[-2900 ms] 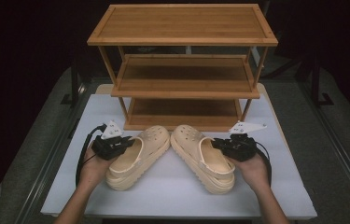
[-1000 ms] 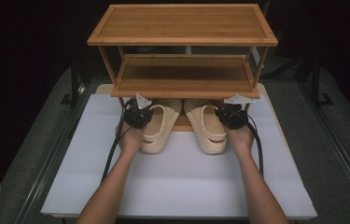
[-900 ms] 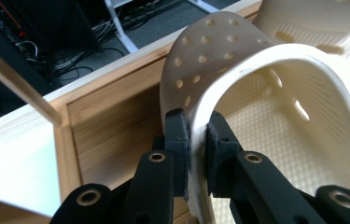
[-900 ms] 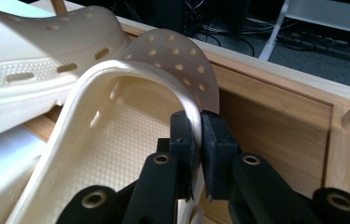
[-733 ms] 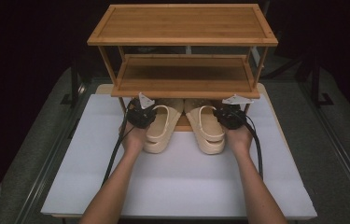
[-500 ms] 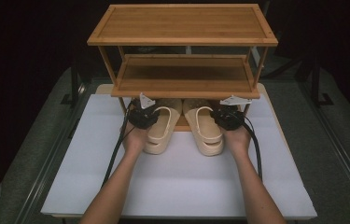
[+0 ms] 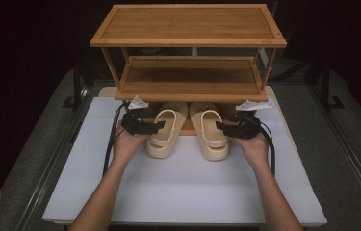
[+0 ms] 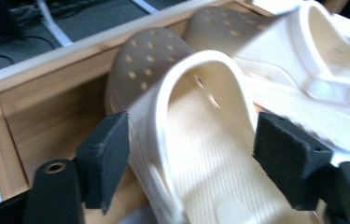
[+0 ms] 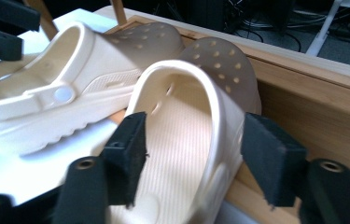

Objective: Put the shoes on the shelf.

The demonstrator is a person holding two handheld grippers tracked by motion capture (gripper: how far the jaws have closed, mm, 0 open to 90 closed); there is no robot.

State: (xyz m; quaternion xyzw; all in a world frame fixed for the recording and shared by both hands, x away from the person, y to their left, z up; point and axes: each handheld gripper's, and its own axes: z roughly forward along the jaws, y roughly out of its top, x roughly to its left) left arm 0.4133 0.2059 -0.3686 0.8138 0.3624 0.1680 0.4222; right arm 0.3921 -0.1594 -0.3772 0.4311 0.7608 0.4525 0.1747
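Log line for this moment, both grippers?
left gripper: open, jaws just opening | right gripper: same | clogs: toes on rack's bottom shelf

Since the earliest picture you have moved both clogs from the open mat onto the rack's bottom shelf (image 7: 187,126), toes inward. Your left gripper (image 7: 158,126) and right gripper (image 7: 219,126) have just been opening, pads now clear of left clog (image 7: 164,131) and right clog (image 7: 210,131).

Each tool is matt black; the left tool (image 7: 159,126) and right tool (image 7: 220,126) carry a pale grey three-cornered plate on top; black cables trail back along bare forearms. The foam pads (image 8: 105,154) are square, rough-edged, fixed by round metal-rimmed screw holes; no sleeves.
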